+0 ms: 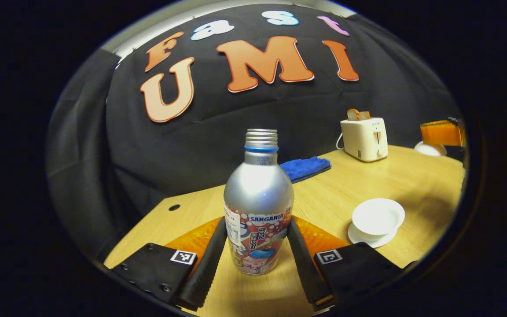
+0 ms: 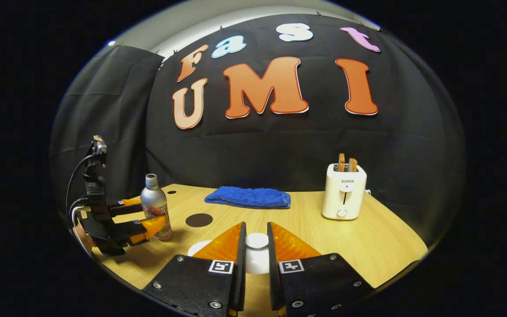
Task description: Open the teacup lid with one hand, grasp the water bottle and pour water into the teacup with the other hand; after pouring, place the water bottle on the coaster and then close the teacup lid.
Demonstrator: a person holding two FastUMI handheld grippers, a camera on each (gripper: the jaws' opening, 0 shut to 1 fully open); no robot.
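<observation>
Wooden worktop (image 2: 381, 246), black-cloth booth: toaster (image 2: 344, 192), blue towel (image 2: 249, 197).
Your left tool (image 1: 257, 251) brackets the water bottle (image 1: 258, 207), contact unclear; right tool (image 2: 256, 246) narrowly flanks the teacup lid (image 2: 257, 240).

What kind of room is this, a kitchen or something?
Probably a mock kitchen set up in a recording booth: a wooden table holds a toaster, a blue cloth and a bottle, against a black cloth wall.
</observation>
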